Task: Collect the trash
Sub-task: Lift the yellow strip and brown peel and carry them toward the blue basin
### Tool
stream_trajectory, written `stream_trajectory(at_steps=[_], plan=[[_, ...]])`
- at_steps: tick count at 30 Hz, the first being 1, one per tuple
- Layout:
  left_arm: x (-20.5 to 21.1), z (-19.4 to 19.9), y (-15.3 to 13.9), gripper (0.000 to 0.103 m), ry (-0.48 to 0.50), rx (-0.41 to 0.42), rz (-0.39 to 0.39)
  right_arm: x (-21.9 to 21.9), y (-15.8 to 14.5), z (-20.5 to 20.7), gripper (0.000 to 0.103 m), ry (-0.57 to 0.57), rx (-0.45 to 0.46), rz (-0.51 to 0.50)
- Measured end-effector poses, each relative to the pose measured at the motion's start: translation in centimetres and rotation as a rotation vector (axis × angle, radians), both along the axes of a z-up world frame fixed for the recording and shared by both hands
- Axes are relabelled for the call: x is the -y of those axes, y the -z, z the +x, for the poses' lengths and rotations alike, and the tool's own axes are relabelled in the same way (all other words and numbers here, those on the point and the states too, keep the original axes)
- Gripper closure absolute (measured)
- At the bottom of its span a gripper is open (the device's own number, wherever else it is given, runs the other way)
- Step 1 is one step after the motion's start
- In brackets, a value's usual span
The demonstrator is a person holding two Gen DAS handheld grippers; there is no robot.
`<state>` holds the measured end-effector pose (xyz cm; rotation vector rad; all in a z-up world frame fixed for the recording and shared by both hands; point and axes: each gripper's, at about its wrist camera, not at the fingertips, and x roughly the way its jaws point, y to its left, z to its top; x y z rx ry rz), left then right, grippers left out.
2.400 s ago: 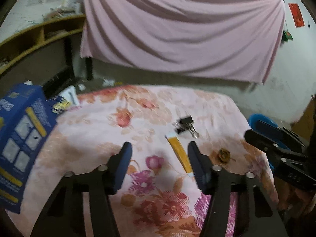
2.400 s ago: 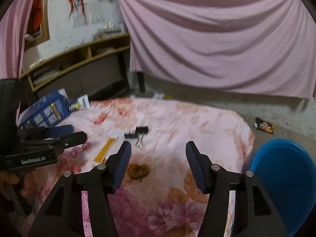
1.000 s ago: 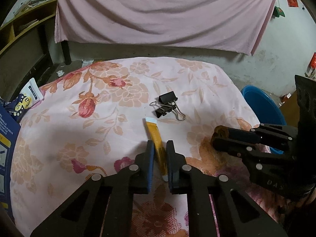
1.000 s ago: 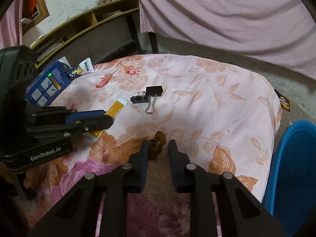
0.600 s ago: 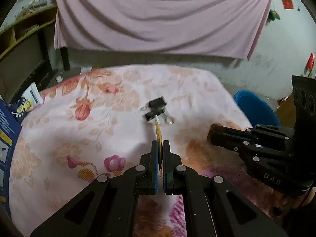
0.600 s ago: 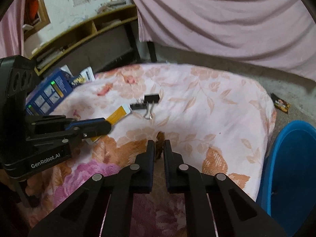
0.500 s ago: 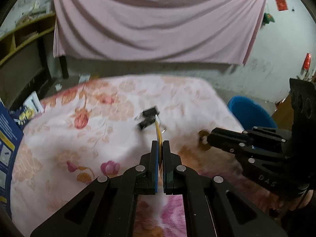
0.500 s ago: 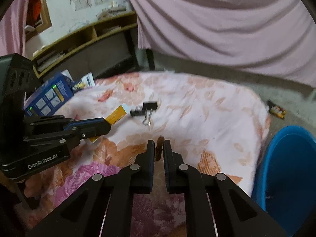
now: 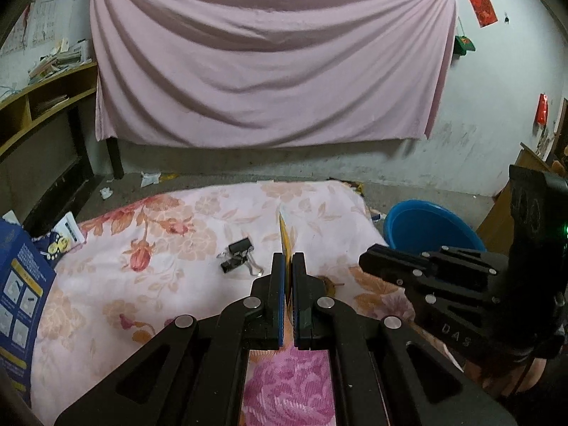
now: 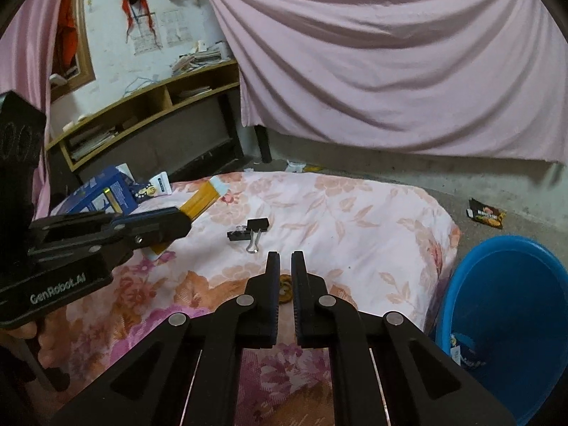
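Holding two items. My left gripper (image 9: pixel 288 262): clamped on yellow wrapper strip (image 9: pixel 284 229), long axis pointing forward. My right gripper (image 10: pixel 284 266): pinching brown scrap (image 10: pixel 285 289). Blue basin (image 10: pixel 504 305): on floor right of the bed (image 10: pixel 355 220), nearest my right gripper.

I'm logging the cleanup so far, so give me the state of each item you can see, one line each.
Left claw: shut on yellow strip, lifted.
Right claw: shut on brown scrap.
Binder clips: lying loose on floral cloth.
Blue basin: upright, litter at bottom.
Blue box: at cloth's edge.
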<state>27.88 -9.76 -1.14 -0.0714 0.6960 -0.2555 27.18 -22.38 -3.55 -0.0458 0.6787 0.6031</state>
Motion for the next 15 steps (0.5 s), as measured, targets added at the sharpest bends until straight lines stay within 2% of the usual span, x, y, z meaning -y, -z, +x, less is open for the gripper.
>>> stream_trajectory(at_steps=[4,5,6,8,15], plan=[[-0.6,0.1,1.2,0.101,-0.022,-0.057,-0.011,-1.0,1.0,0.8,0.095,-0.008,-0.043,-0.047],[-0.8,0.2,1.6,0.101,-0.029,-0.069,-0.009,-1.2,1.2,1.0,0.09,-0.011,-0.055,-0.056],[-1.0,0.2,1.8,0.101,-0.031,-0.075,-0.009,-1.4,1.4,1.3,0.077,-0.011,-0.067,-0.065],[-1.4,0.4,2.2,0.101,-0.033,-0.089,-0.014,-1.7,1.9,1.5,0.06,-0.016,-0.085,-0.076],[-2.2,0.9,3.5,0.101,-0.037,-0.129,-0.037,-2.6,3.8,3.2,0.06,-0.043,-0.196,-0.113]])
